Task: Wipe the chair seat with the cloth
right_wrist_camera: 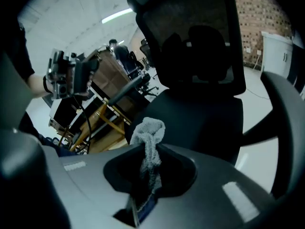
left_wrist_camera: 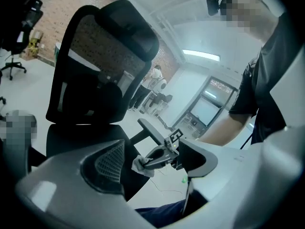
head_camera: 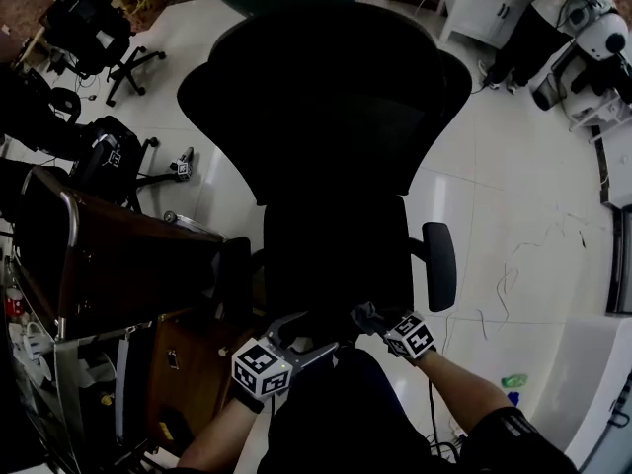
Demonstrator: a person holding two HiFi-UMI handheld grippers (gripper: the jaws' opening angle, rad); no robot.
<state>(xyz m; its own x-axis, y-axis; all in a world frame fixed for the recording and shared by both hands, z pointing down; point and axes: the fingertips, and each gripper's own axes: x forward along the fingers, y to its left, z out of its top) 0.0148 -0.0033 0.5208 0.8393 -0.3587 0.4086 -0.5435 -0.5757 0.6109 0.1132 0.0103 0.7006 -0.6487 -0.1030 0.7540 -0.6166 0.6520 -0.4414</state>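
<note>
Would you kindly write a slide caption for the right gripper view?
Right claw clamps a grey terry cloth before the black chair seat.

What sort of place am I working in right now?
Likely an office or lab workroom: the black mesh office chair in front, another swivel chair on the glossy white floor, and white cabinets beyond it.

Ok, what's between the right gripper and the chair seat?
Only the cloth clamped in the right gripper, sticking out toward the chair seat; the right gripper view shows this.
</note>
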